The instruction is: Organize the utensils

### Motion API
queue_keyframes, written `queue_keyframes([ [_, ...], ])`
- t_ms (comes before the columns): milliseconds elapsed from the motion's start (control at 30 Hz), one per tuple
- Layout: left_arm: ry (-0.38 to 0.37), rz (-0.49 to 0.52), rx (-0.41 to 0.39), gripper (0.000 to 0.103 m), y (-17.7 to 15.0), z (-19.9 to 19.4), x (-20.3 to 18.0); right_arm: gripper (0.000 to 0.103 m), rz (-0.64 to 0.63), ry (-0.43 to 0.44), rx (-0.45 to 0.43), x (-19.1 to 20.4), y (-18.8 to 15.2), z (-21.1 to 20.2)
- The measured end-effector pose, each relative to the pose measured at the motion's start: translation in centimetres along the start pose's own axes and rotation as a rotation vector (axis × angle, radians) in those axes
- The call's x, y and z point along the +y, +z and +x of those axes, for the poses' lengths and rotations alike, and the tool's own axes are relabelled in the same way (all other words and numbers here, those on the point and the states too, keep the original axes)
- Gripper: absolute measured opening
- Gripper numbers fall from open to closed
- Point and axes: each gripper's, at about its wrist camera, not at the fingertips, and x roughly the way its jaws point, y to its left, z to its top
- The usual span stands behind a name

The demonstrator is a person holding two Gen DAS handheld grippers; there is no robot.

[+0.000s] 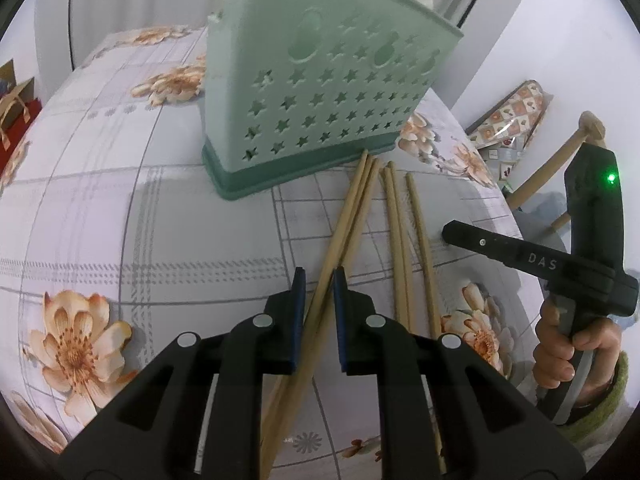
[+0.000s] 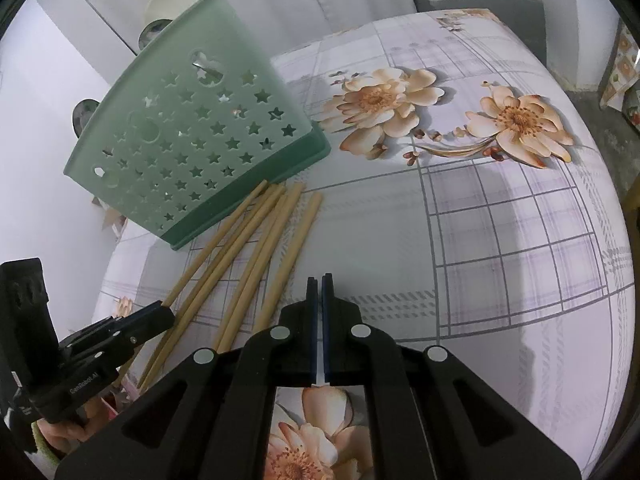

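Left gripper (image 1: 319, 280) is sitting right over the chopsticks (image 1: 352, 216)

Its jaws are nearly together, straddling two sticks without clearly clamping them; the sticks are running lengthwise away toward the green holder (image 1: 304, 92). Right gripper (image 2: 320, 286) is shut and empty, hanging off to the side.

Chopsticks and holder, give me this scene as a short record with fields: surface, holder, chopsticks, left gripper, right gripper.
surface: table with floral check cloth
holder: green holder with star cutouts, upright on the table
chopsticks: wooden chopsticks lying loose on the cloth, far ends near the holder's base
left gripper: left gripper nearly closed around a pair of chopsticks; pad contact unclear
right gripper: right gripper shut, empty, beside the chopsticks
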Motion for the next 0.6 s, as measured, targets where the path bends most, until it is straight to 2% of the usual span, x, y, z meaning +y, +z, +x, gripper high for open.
queue_keyframes([
  [167,0.04,0.066,-0.016,0.012,0.7,0.1,-0.7,0.005,0.019,0.021,0.006,-0.2,-0.2,-0.1],
  [267,0.094,0.124,-0.029,0.012,1.0,0.3,-1.0,0.007,0.018,0.022,0.007,-0.1,-0.3,-0.2],
  [367,0.134,0.186,-0.02,0.013,1.3,0.8,-1.4,0.012,0.012,0.025,0.007,0.1,-0.3,-0.3],
  [433,0.142,0.213,-0.006,0.013,1.3,1.0,-1.4,0.016,0.007,0.024,0.007,0.3,-0.4,-0.4],
  [600,0.156,0.27,0.003,0.014,1.0,1.3,-1.8,0.017,-0.005,0.036,0.014,1.0,-0.5,-0.4],
])
